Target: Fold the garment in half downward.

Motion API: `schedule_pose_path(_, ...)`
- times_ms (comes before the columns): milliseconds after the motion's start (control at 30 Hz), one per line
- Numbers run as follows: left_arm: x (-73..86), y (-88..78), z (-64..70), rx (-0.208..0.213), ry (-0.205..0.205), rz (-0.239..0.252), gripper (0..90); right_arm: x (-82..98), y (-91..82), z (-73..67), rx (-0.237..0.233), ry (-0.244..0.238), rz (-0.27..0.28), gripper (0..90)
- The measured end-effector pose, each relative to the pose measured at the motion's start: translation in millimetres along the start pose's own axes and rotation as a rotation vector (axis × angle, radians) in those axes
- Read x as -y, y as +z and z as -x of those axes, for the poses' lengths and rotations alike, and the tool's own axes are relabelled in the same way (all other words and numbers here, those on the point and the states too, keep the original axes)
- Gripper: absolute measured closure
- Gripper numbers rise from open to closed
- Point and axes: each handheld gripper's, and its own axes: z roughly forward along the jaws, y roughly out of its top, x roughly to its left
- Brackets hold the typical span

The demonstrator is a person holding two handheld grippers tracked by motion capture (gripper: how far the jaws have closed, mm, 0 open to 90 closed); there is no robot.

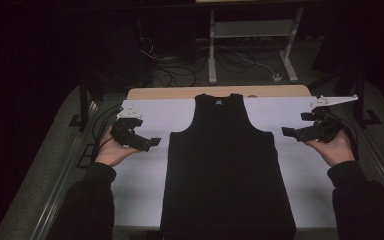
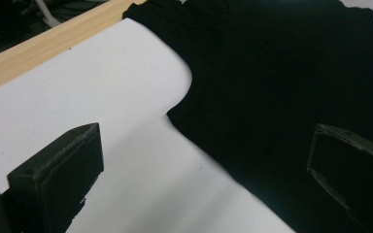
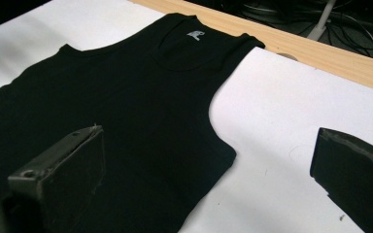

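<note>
A black tank top [image 1: 227, 170] is lying flat and face up along the middle of the desk [image 1: 140, 185], its neck toward the far edge and its hem hanging at the near edge. It is looking like thin knit cloth: light, limp, not fragile, likely to sag and drag once lifted, so a pinch through both layers at a seam is probably serving best, at the armhole corners or the shoulder straps. The left tongs [image 1: 150, 142] are hovering just beside its left armhole and the right tongs [image 1: 286, 132] just beside its right one, both spread wide and gripping nothing; in the gripper views each pair of jaws is straddling the cloth's edge. The white sheet covering the desk is looking smooth, so the fabric is probably sliding easily on it; a strip of pale wood [image 1: 220, 92] is showing at the far edge. Beyond, the room is lying dark, with cables [image 1: 180, 70] and a metal stand [image 1: 252, 45] on the floor.
</note>
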Motion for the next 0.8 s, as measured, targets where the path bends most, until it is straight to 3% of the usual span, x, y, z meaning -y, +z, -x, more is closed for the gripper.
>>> schedule_pose_path(433, -14.5, 16.8, -11.6, 0.007, 0.011, -0.054, 0.0, -7.5, 14.1, 10.5, -0.002, 0.011, -0.017, 0.0)
schedule_pose_path(800, -18.1, 31.6, -22.5, 0.011, -0.005, -0.073, 0.0, -6.9, 30.3, 19.9, -0.003, 0.029, -0.037, 0.0)
